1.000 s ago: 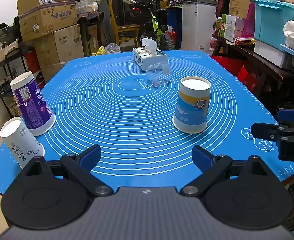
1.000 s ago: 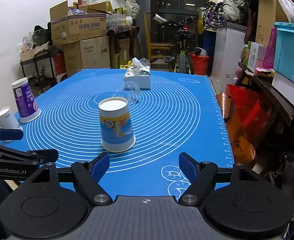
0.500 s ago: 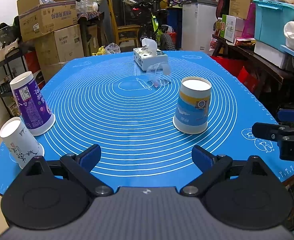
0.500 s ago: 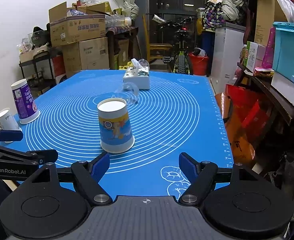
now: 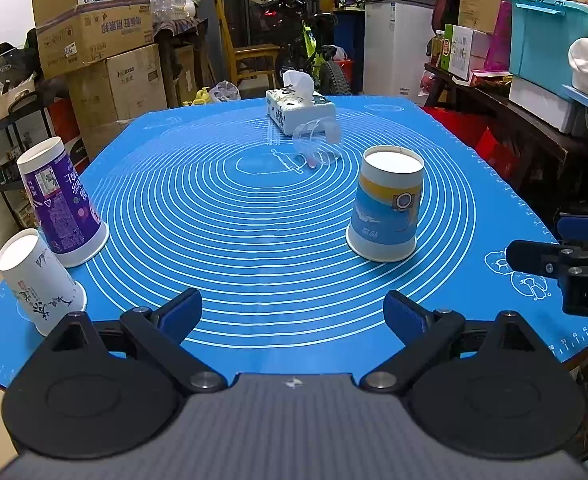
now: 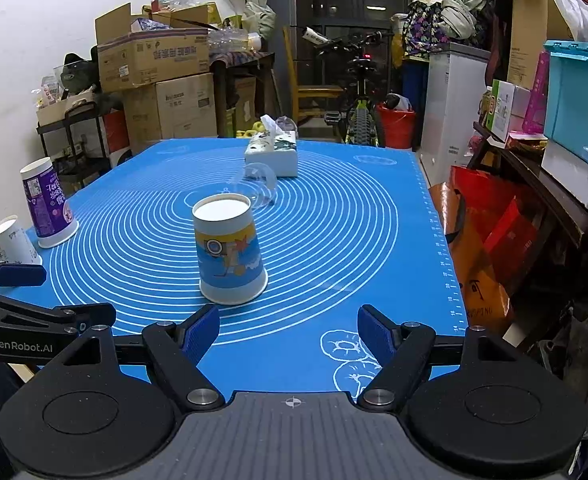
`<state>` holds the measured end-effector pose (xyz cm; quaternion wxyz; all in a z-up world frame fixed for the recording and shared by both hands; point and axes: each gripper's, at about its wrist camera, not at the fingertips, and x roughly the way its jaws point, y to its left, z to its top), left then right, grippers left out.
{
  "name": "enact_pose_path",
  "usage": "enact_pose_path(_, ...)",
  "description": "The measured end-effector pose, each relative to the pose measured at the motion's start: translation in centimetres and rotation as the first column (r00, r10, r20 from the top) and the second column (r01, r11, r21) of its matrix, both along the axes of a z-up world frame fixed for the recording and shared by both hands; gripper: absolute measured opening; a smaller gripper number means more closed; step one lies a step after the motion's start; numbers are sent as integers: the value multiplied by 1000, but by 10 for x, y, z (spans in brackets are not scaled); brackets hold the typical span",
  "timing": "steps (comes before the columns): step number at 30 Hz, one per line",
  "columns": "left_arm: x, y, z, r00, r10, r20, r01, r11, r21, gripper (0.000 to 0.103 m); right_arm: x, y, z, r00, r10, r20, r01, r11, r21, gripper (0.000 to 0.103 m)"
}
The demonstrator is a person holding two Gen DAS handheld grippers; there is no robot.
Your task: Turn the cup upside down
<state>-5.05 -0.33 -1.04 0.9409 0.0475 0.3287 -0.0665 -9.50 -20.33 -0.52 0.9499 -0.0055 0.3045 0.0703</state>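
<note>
The worktop [image 5: 222, 264] is covered in bright blue printed with concentric white rings and white doodles near the right edge. The paper cup [image 5: 386, 204] on the right is white with a blue band, a yellow stripe above it and cartoon art. At the far left a purple cup [image 5: 60, 200] carries white lettering; nearer, a white cup [image 5: 34, 280] bears black brush marks. The far tissue box [image 5: 298, 110] is white with dark patterning. Each hand-held gripper [image 5: 292, 314] [image 6: 288, 330] is black with blue pads.
</note>
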Motion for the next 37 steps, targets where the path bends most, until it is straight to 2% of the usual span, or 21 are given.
enact_pose_path(37, -1, -5, -4, 1000, -10, -7, 10, 1000, 15, 96, 0, -2, -5, 1000, -6, -8, 6, 1000, 9, 80)
